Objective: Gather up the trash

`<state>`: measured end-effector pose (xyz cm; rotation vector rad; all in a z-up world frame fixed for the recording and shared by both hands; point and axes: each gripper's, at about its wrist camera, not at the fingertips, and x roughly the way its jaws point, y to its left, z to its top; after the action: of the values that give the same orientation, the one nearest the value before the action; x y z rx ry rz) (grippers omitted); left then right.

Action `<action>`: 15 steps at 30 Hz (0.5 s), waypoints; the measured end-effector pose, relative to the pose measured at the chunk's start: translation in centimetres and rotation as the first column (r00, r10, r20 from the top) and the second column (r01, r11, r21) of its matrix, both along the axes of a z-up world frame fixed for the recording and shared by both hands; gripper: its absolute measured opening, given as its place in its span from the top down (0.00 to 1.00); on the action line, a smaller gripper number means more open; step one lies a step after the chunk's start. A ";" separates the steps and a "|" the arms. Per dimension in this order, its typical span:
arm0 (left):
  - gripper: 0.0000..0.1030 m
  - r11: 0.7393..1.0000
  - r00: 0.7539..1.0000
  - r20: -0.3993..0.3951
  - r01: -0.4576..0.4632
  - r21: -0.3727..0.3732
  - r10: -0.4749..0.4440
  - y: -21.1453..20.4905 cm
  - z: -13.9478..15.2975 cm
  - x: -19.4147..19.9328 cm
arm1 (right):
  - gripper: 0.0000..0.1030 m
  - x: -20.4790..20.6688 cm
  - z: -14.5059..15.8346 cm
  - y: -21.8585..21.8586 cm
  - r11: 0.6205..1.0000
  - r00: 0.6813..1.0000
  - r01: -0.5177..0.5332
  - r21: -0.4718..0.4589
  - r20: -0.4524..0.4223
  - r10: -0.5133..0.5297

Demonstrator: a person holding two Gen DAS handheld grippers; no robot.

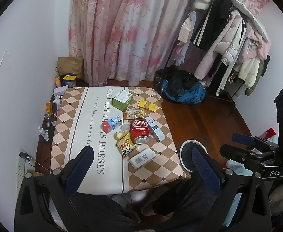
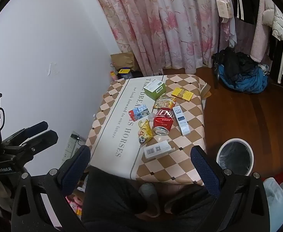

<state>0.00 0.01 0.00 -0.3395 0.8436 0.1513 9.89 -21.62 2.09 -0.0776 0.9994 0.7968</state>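
Task looks barely begun: the trash, incl. red can (image 1: 140, 131), green box (image 1: 122, 99) and snack bag (image 1: 125, 145), all lies on the table (image 1: 73, 127) toward its right edge. Bin (image 2: 235, 155) sits on the floor just off the table's near-right corner, w/ only a dark liner visible inside. Left gripper (image 1: 141, 162) and right gripper (image 2: 140, 160) both hang w/ jaws wide apart, holding nothing.

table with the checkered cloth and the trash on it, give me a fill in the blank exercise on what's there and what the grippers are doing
1. The red soda can lies on its ____ on the checkered tablecloth.
2. The green cardboard box sits nearer the ____ floral curtain than the can does.
3. The white-rimmed round trash bin stands on the wooden ____ beside the table.
4. The left gripper and right gripper both have their jaws ____, holding nothing.

Missing words: side; pink; floor; open
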 end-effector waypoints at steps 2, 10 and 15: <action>0.00 1.000 1.000 0.000 0.001 -0.001 -0.001 0.0 0.0 0.0 | 0.00 0.0 0.0 0.1 1.000 1.000 0.000 -0.005 0.003 0.000; 0.00 1.000 1.000 -0.001 0.002 0.001 -0.002 -0.9 -0.3 -0.4 | 0.00 -0.5 0.3 0.2 1.000 1.000 -0.005 0.001 0.004 0.005; 0.00 1.000 1.000 -0.003 0.006 0.001 -0.006 -0.5 -0.2 -0.1 | 0.00 -0.3 0.4 0.4 1.000 1.000 -0.010 0.006 0.003 0.010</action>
<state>-0.14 -0.49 -0.16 -0.3359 0.8476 0.1471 9.62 -21.18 2.50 -0.0786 0.9941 0.8084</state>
